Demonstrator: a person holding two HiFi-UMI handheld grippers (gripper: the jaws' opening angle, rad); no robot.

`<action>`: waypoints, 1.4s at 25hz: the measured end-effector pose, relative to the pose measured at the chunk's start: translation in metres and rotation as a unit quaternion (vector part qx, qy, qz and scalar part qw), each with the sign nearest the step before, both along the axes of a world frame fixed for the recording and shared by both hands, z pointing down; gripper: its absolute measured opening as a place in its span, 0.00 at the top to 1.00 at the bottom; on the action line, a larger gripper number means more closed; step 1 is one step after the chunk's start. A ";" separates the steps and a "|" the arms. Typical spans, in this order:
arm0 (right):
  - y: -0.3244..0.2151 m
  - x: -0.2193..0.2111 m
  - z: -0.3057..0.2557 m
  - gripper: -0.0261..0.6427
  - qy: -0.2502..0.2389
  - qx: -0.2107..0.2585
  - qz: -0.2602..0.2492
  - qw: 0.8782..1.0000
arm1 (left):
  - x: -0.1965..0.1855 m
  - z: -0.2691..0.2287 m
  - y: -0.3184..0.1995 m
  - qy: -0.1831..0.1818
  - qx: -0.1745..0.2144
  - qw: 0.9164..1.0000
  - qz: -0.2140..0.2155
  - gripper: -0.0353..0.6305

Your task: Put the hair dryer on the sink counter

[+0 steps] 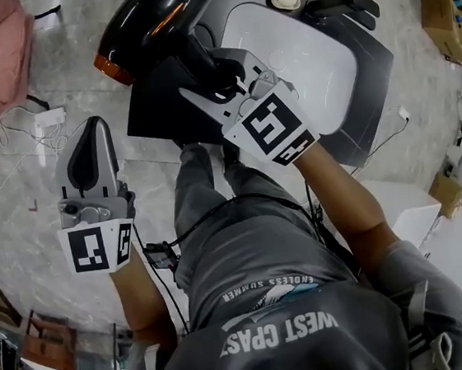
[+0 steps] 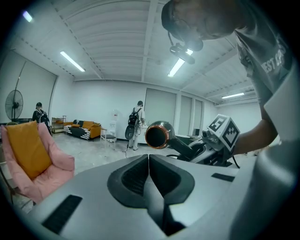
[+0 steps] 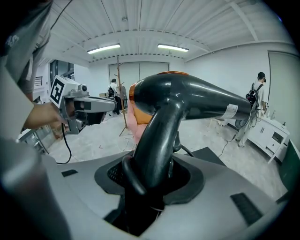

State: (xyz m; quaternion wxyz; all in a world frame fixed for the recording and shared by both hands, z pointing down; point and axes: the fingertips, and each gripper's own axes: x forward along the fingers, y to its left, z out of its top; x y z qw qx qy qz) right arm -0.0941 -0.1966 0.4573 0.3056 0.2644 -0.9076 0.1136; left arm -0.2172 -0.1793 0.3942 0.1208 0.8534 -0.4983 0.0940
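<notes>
- Roughly halfway, by the look of it: hair dryer [image 1: 146,24] picked up, clamped by its handle in the right gripper [image 3: 150,176], up in the air, not yet set down.
- Left to do: lowering it onto the sink counter [image 1: 368,81] below, then letting go.
- Right gripper tilted down above the white basin [image 1: 300,64], orange nozzle end pointing left.
- Left gripper [image 2: 148,171] off to the side over the floor, roughly level, pinched closed on nothing.

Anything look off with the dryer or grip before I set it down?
Nothing damaged or spilled. One oddity: the right tool is clamped on the hair dryer handle with a loop of black cord pinched in beside it.
</notes>
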 end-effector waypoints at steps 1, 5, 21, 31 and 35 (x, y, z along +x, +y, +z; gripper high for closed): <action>0.000 -0.001 0.005 0.67 0.002 -0.004 0.000 1.000 | 0.000 0.003 -0.001 0.001 -0.002 1.000 0.000 0.92; -0.001 -0.003 0.025 0.67 0.011 -0.017 -0.001 1.000 | -0.002 0.016 -0.003 0.004 -0.012 1.000 0.000 0.91; -0.006 -0.002 0.090 0.67 0.074 -0.042 -0.013 0.996 | -0.007 0.055 -0.006 0.015 -0.050 0.999 0.002 0.92; -0.007 0.003 0.111 0.67 0.129 -0.073 -0.020 0.989 | -0.013 0.071 -0.010 0.024 -0.062 0.998 0.002 0.91; -0.002 0.005 0.123 0.67 0.143 -0.100 -0.026 0.984 | -0.016 0.074 -0.013 0.027 -0.065 0.998 0.001 0.91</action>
